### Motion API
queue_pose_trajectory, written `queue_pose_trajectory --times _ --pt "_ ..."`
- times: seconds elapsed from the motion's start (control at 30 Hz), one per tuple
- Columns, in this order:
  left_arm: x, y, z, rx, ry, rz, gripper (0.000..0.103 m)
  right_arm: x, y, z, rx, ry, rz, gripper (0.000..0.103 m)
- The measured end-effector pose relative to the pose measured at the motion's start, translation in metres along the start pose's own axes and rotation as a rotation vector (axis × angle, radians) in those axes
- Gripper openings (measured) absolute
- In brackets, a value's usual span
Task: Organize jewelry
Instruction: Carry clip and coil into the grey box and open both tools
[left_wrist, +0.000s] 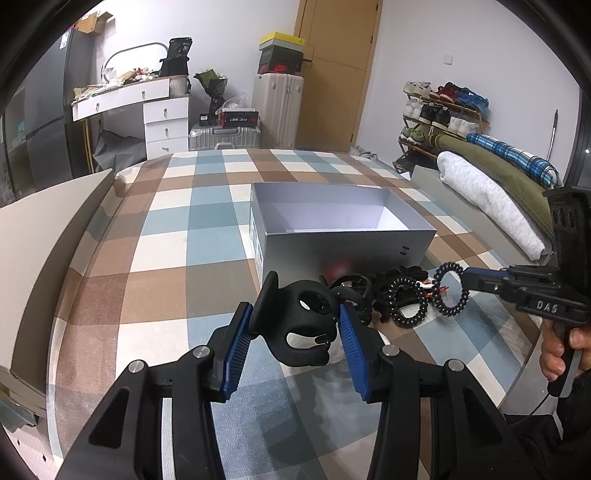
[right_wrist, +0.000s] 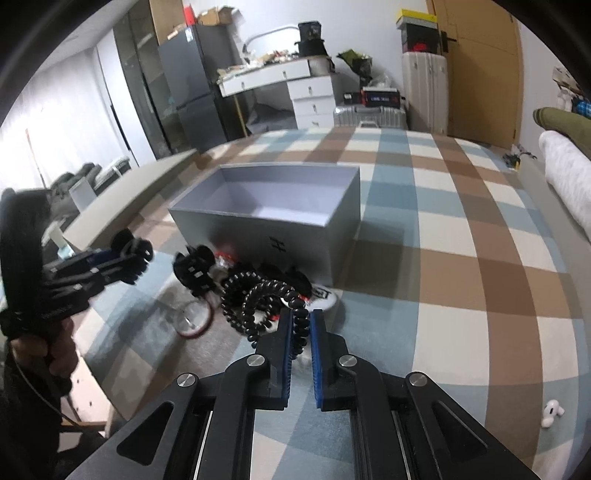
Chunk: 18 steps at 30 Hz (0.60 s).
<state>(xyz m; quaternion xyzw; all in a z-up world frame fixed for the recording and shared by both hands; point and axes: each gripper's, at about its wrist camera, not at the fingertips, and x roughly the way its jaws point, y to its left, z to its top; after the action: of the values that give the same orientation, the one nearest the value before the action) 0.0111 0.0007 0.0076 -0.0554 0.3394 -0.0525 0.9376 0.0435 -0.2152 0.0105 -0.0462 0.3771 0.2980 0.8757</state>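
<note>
Left gripper (left_wrist: 295, 325): my jaws clamp the rigid hair claw (left_wrist: 295, 325).
Right gripper (right_wrist: 301, 325): my jaws pinch the light, springy coil tie (right_wrist: 273, 299) by its loop.

Black linkage arms with silver screws and blue ribbed pads are being shown on each tool (left_wrist: 295, 325); "DAS" is being displayed beside bare fingers (left_wrist: 554, 360).

A bed with a blue, brown and white checked cover (left_wrist: 207, 221) fills the room's middle. Beyond its far edge stand a white dresser (left_wrist: 162, 122), pale suitcases (left_wrist: 277, 107) and a wooden door (left_wrist: 336, 70). Right of the bed is a shoe rack (left_wrist: 439, 114); left, a dark refrigerator (left_wrist: 48, 122). Walls are white.
</note>
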Motion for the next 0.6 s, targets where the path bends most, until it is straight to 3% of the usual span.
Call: queue_pose_trajectory --times 0.33,0.6 --pt "-0.004 -0.005 0.008 0.006 -0.034 -0.003 0.041 -0.011 0.004 0.03 0.042 -0.114 0.037 0.008" --pt "0.002 -0.009 0.034 0.014 -0.073 0.0 0.041 0.002 -0.001 0.053 0.079 -0.139 0.053 0.008"
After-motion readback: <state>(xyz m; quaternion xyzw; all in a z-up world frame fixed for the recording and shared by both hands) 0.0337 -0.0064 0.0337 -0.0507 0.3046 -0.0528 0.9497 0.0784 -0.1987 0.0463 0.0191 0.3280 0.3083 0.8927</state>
